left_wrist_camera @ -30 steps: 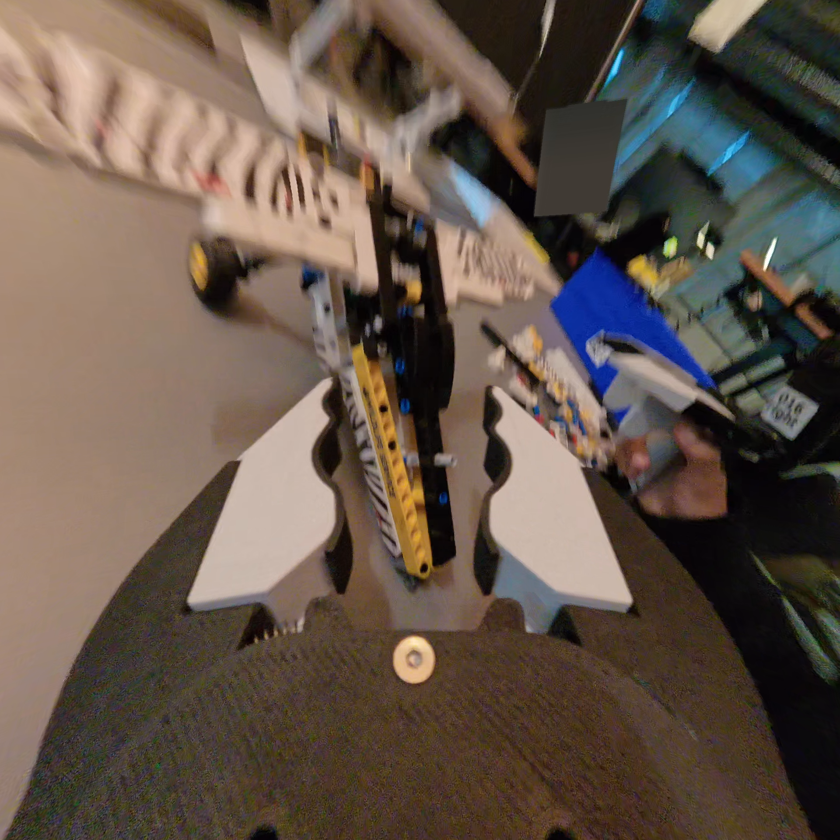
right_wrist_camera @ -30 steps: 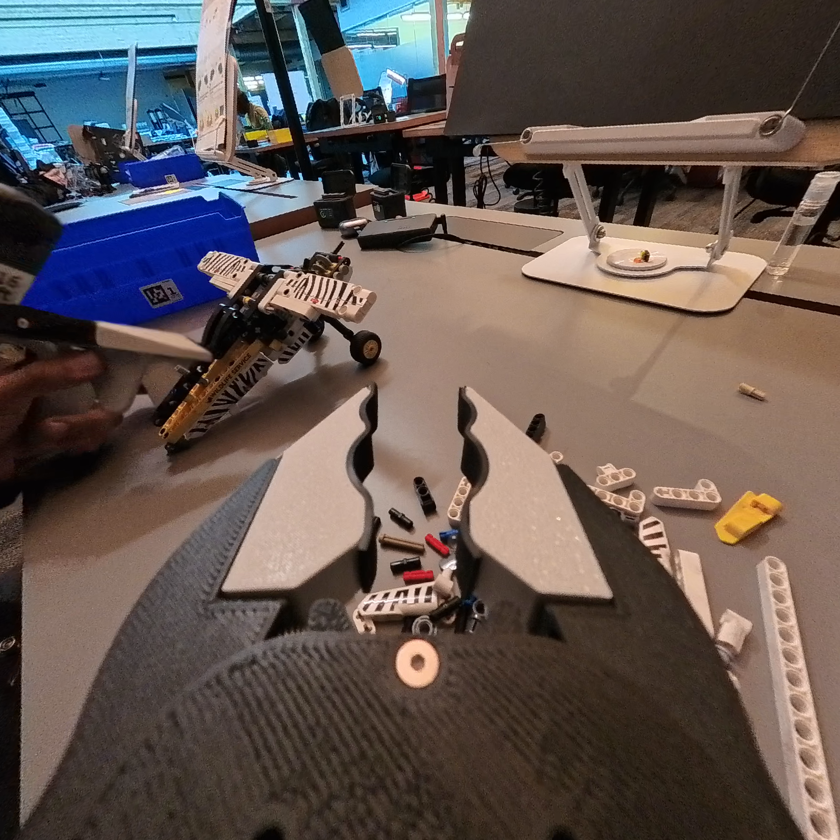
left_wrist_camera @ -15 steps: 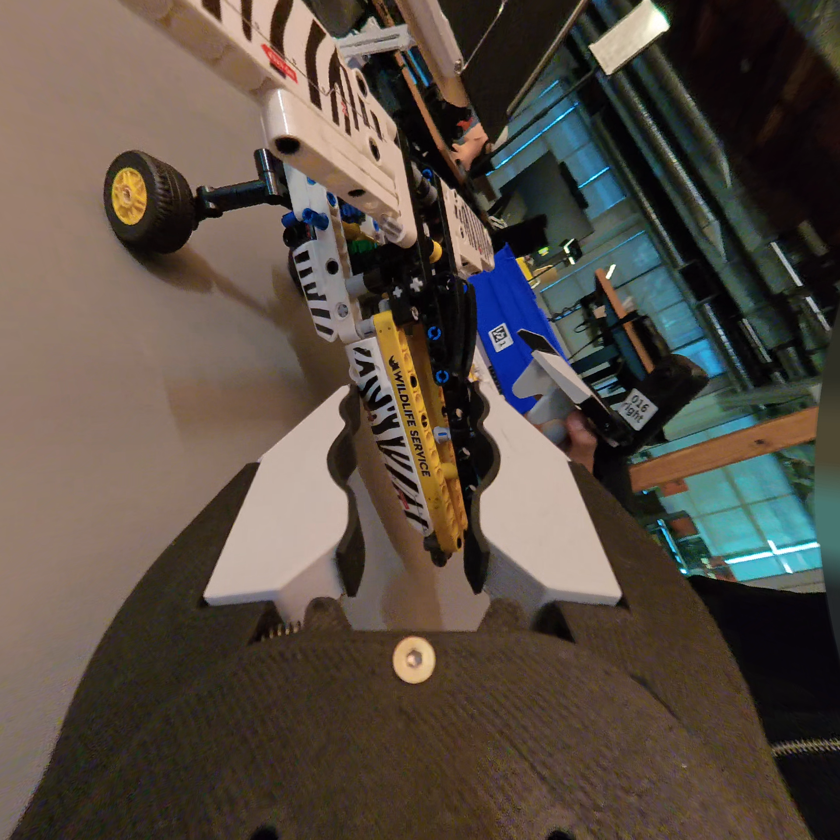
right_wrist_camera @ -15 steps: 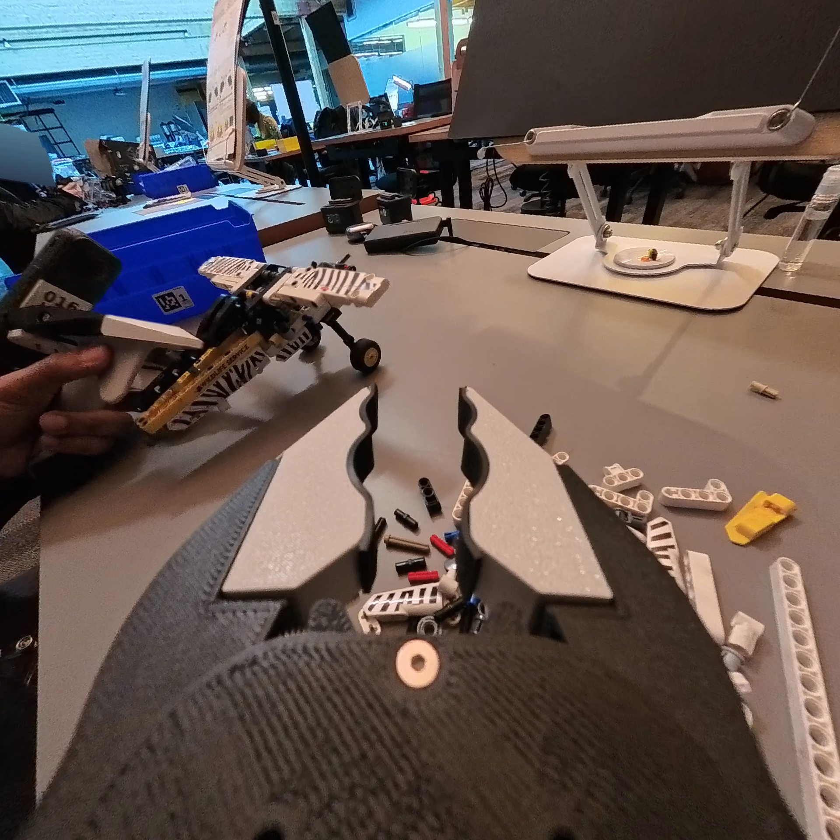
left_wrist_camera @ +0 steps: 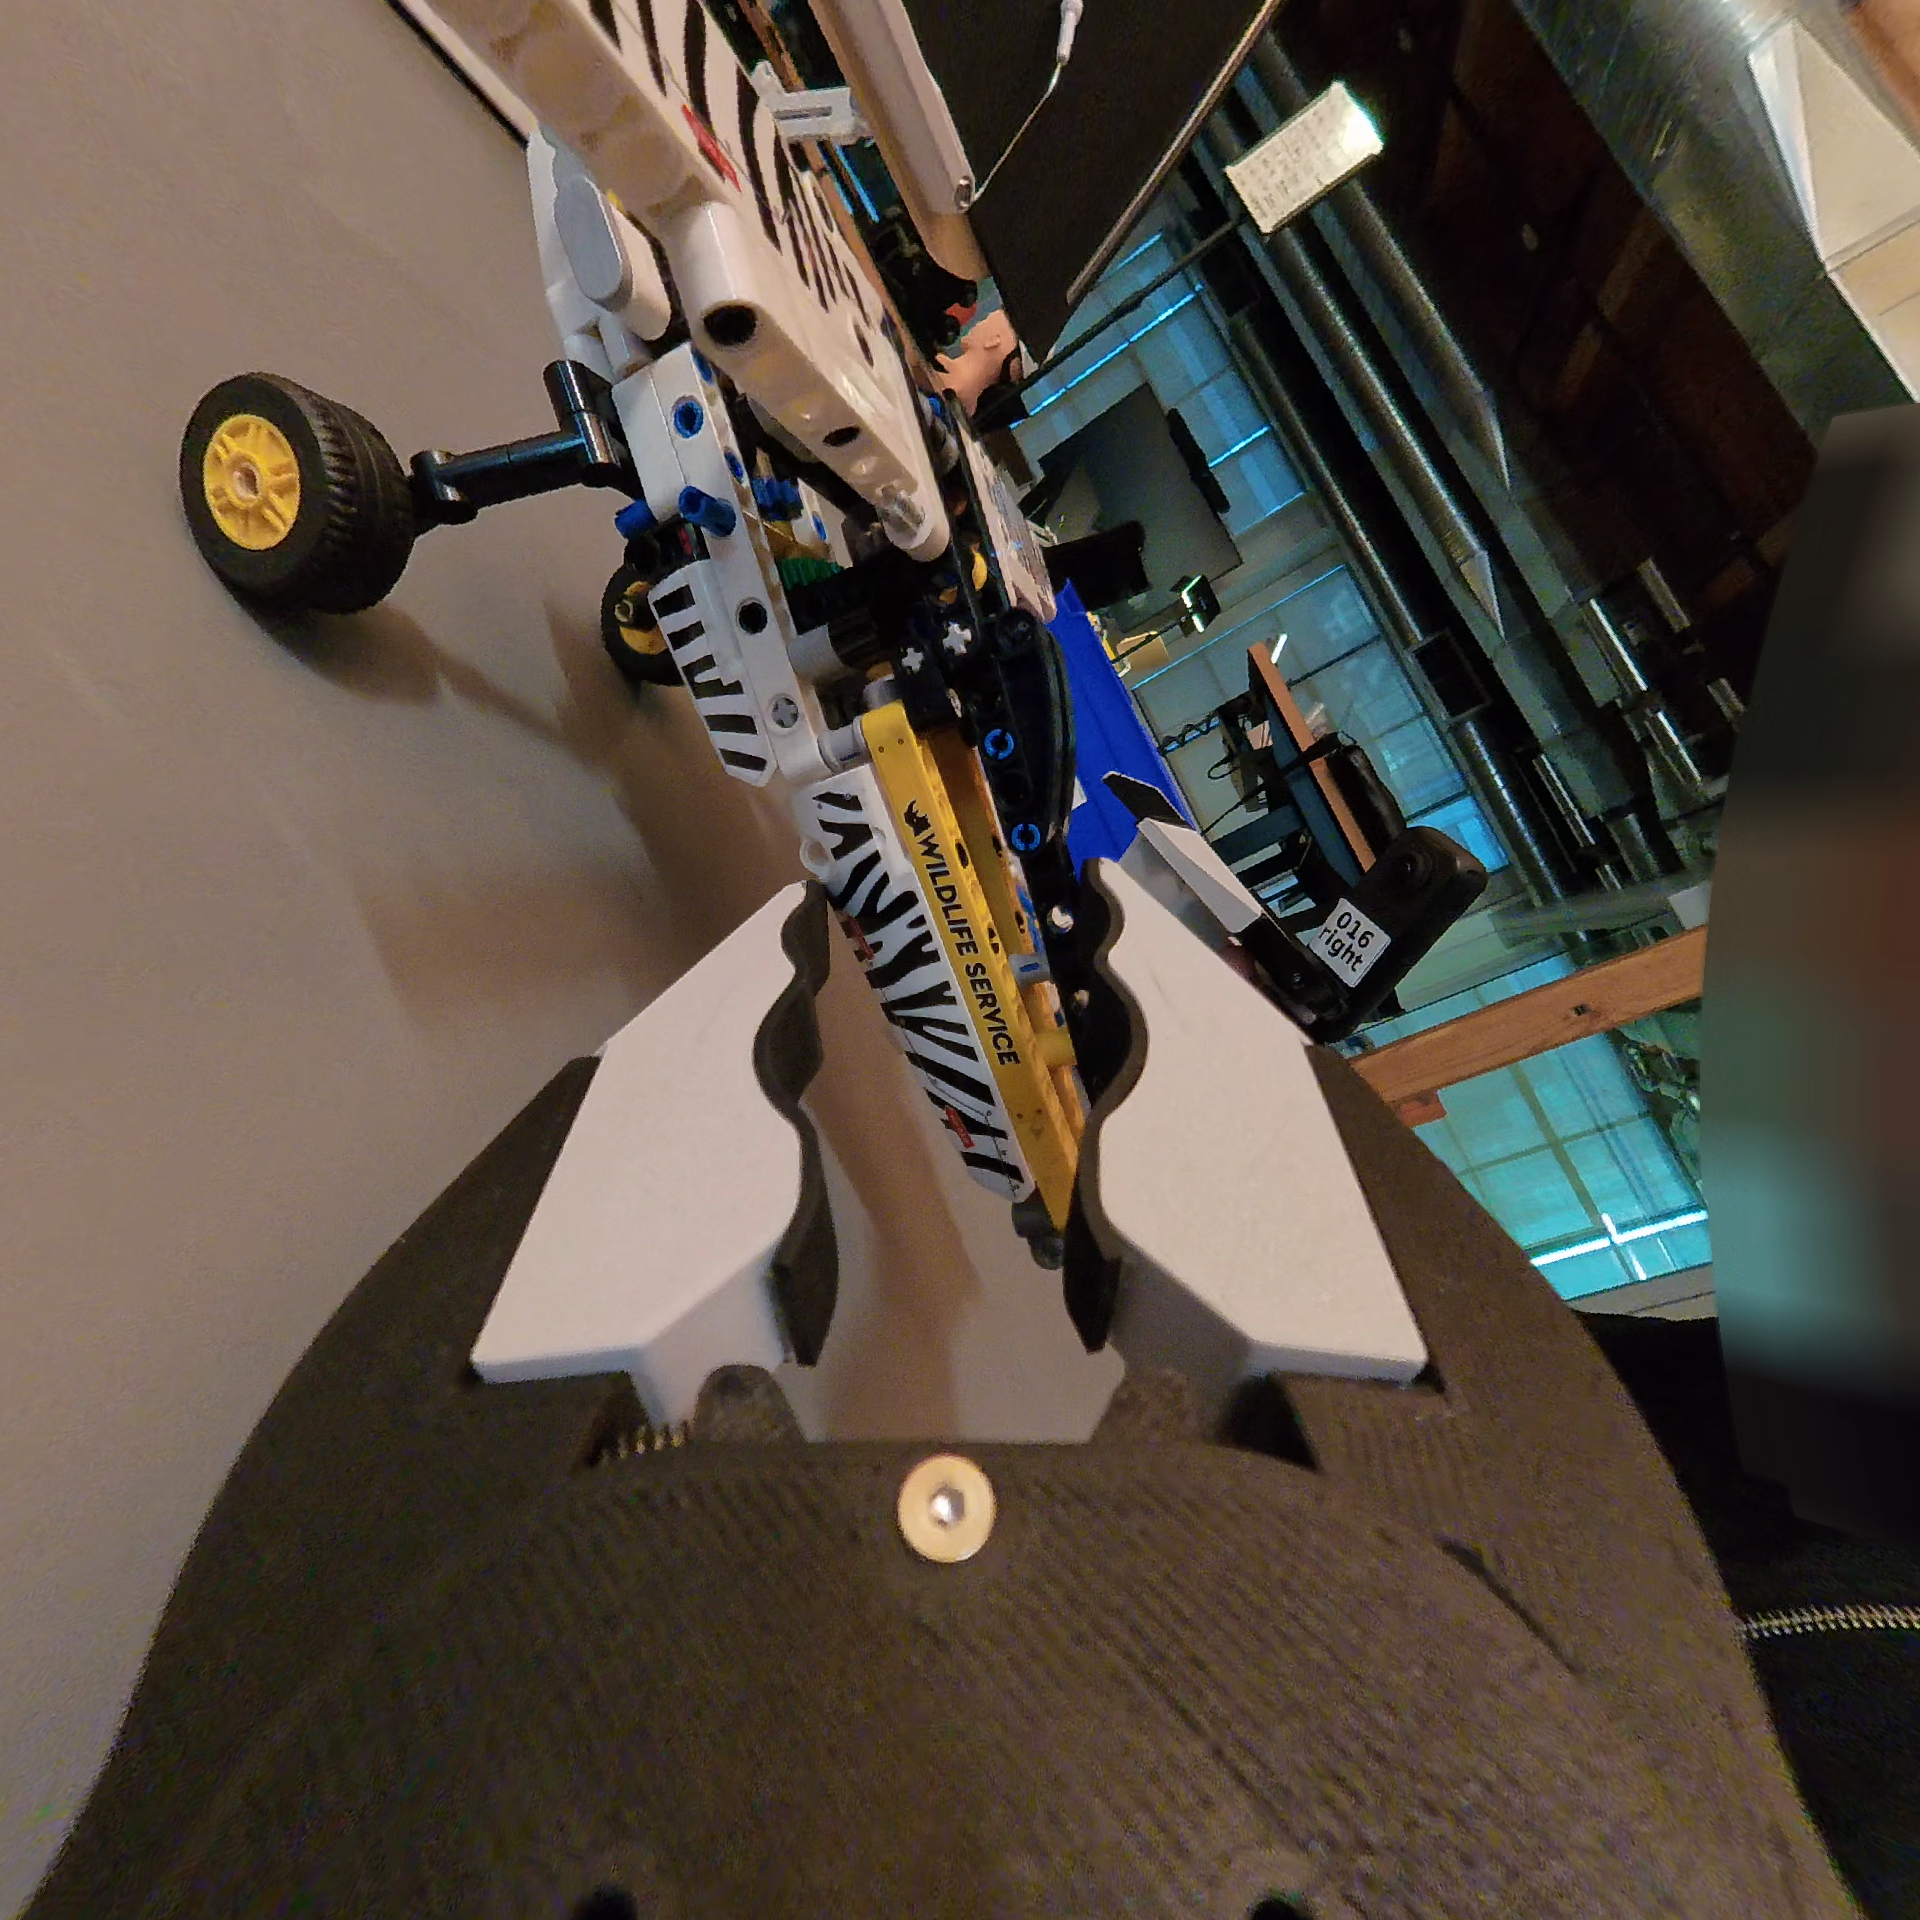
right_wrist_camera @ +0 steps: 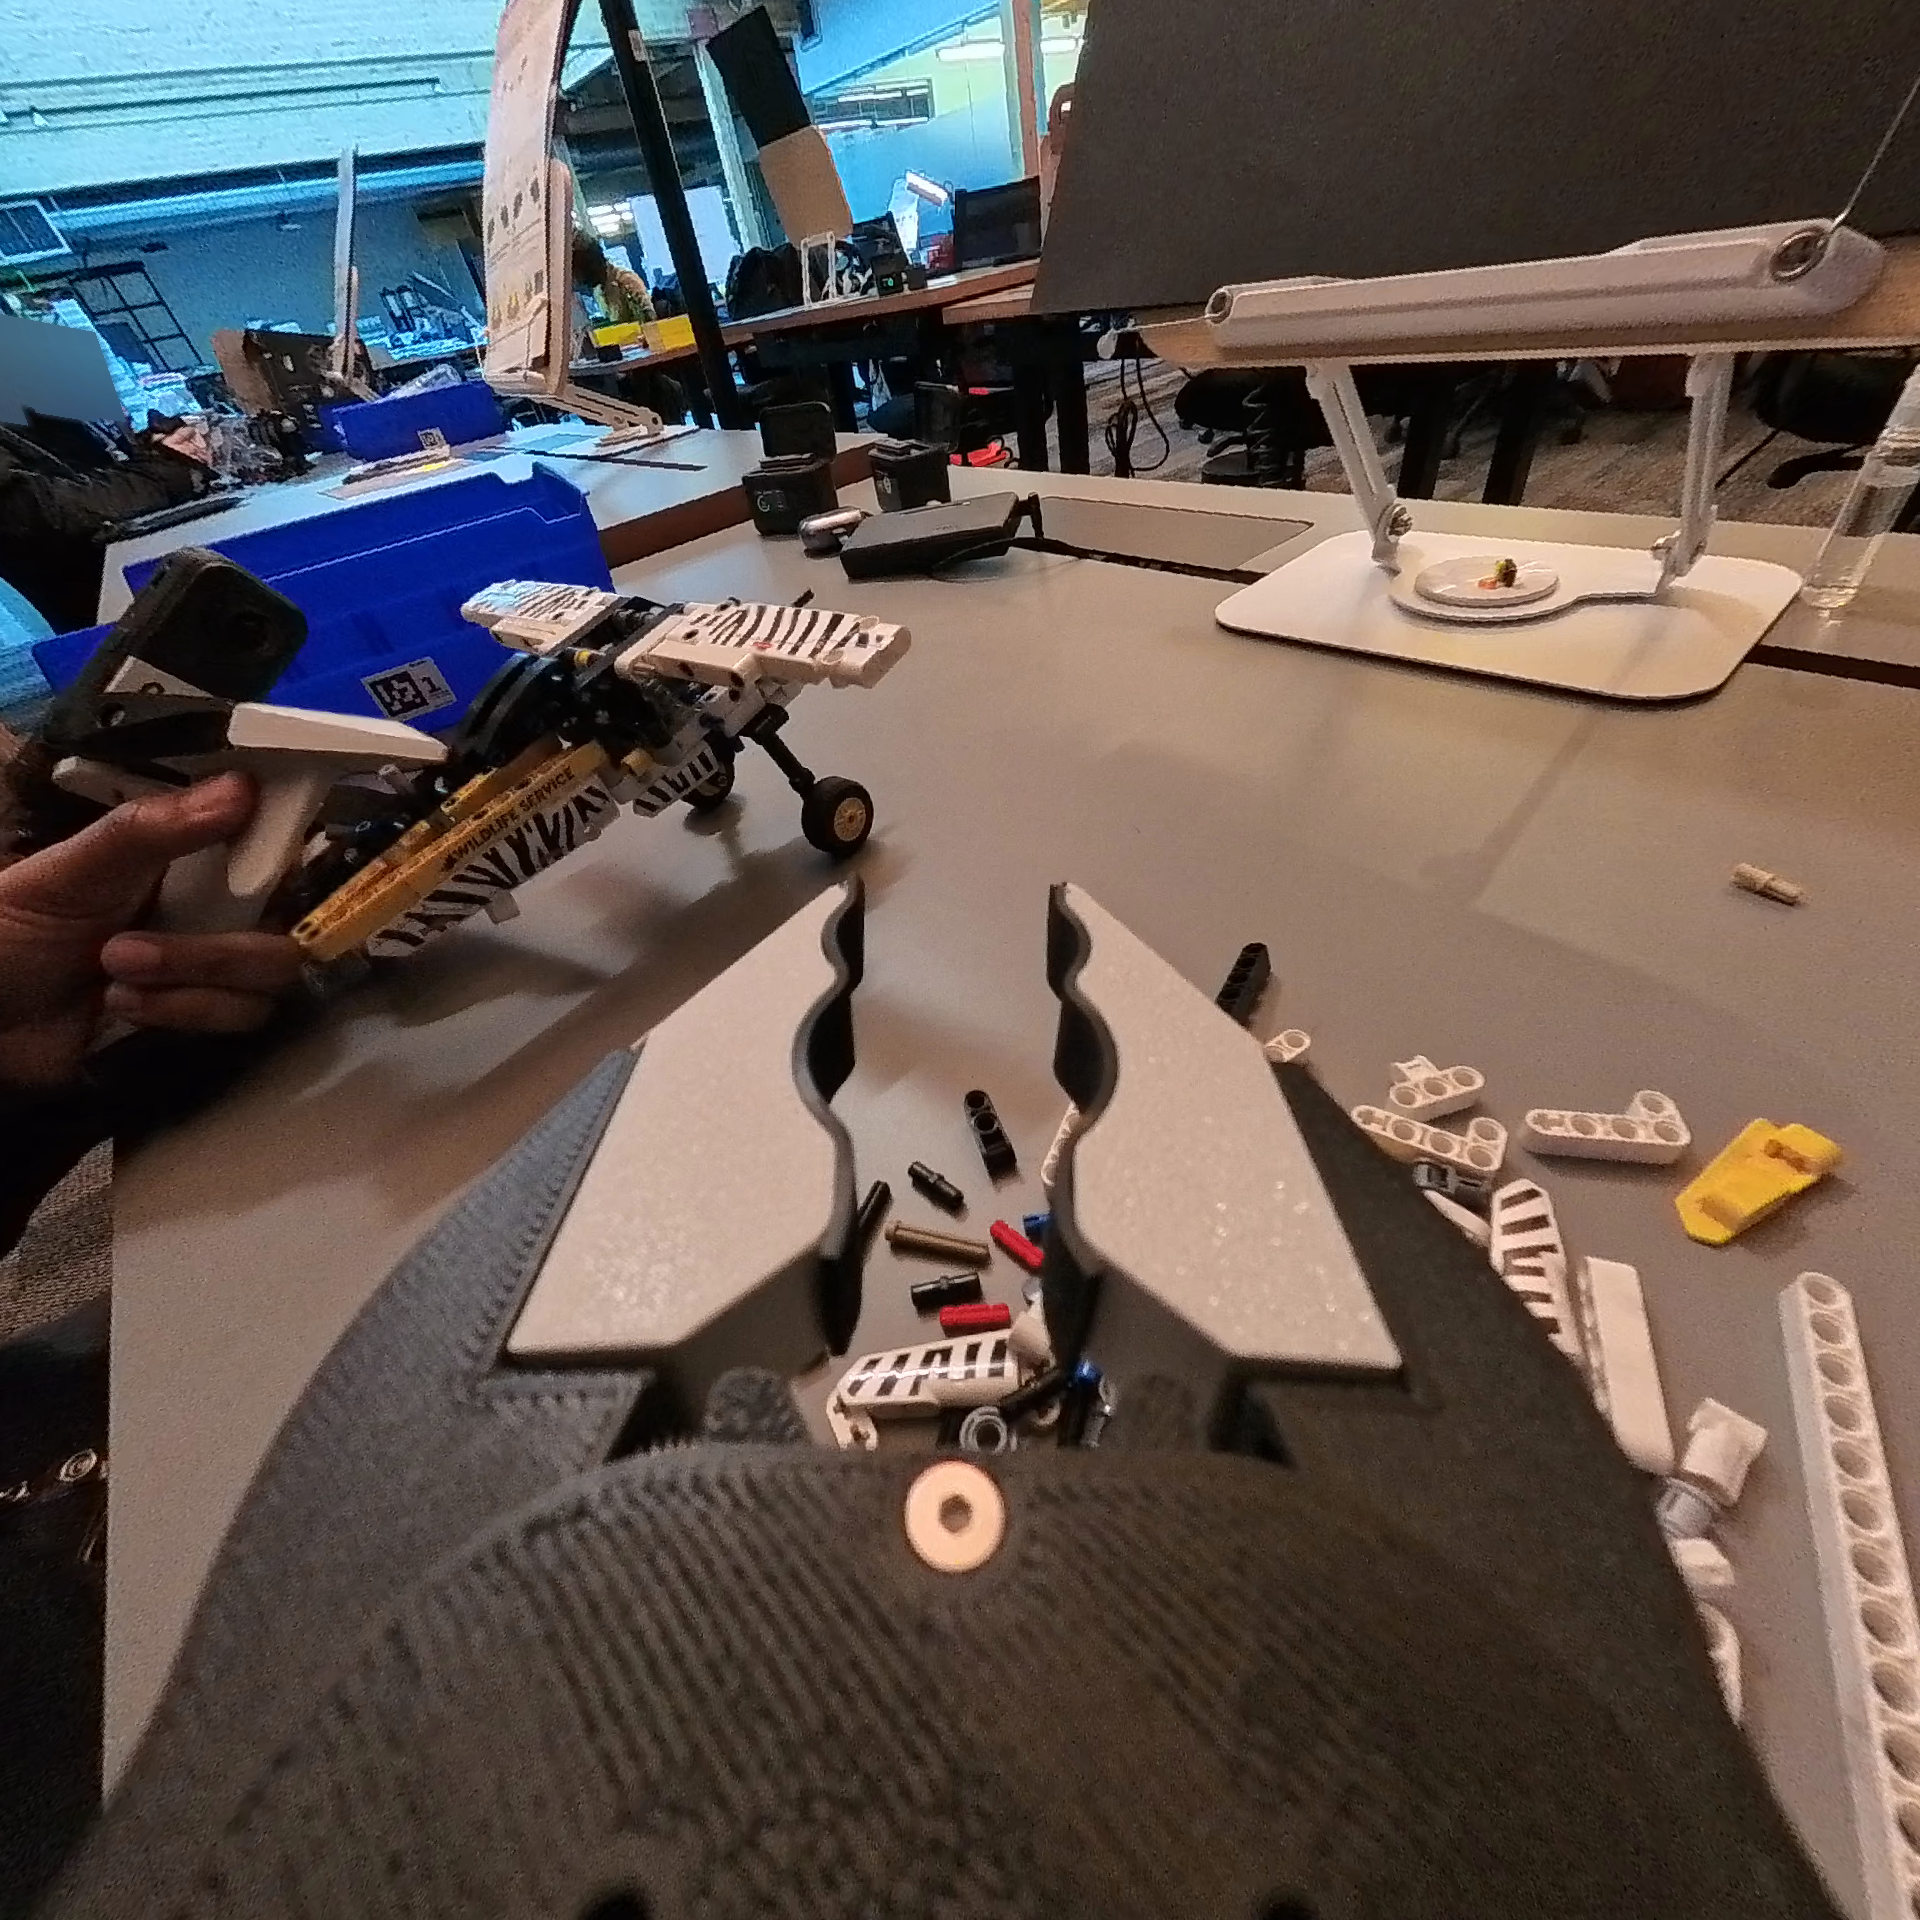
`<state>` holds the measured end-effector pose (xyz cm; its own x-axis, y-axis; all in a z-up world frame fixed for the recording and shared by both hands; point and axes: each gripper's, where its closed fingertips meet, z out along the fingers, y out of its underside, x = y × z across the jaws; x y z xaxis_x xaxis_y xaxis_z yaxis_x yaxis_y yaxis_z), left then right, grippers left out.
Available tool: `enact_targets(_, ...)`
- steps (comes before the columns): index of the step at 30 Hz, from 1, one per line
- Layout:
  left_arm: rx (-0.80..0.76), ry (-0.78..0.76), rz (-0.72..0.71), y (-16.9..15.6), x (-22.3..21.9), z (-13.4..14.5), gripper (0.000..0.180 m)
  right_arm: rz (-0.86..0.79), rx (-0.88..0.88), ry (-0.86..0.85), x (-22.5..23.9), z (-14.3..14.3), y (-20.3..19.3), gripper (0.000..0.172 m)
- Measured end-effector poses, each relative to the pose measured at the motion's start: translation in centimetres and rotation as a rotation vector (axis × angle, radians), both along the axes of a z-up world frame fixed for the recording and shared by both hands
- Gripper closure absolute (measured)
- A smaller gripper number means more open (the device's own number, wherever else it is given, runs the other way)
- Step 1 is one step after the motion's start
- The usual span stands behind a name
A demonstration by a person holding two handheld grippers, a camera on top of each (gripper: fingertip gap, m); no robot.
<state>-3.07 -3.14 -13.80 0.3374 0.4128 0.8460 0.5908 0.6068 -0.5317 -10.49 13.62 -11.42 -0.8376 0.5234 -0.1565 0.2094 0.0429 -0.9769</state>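
Left gripper (left_wrist_camera: 951,904) is clamped on the tail end of a toy plane (left_wrist_camera: 925,935) built from plastic bricks: the zebra-striped white panel meets the left pad near its tip, and the black beam lies against the right pad, with the yellow beam between them. Seen from the right wrist view, that gripper (right_wrist_camera: 312,831) holds the plane's (right_wrist_camera: 582,748) tail tilted low at the left while the wings rise toward the right, and a hand (right_wrist_camera: 94,914) wraps its handle. One small wheel (right_wrist_camera: 836,816) with a yellow hub rests on the grey worktop (right_wrist_camera: 1195,748); a second wheel sits under the body.

Right gripper (right_wrist_camera: 954,904) hovers above the worktop with its fingers apart and nothing between them. Below and just beside it lies a scatter of loose parts (right_wrist_camera: 966,1247): black and red pins, a striped white panel, white angled beams, a long white beam (right_wrist_camera: 1860,1538) and a yellow piece (right_wrist_camera: 1756,1179). A blue bin (right_wrist_camera: 416,582) stands behind the plane, and a white stand (right_wrist_camera: 1507,613) sits well apart at the far right.
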Motion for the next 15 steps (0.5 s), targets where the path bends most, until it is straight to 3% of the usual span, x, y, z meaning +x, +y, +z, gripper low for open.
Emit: enact_targets(15, -0.061, -0.06, 0.003, 0.3, -0.4, -1.3, 0.135, 0.007, -0.01, -0.014, 0.0, -0.1, 0.0, 0.138)
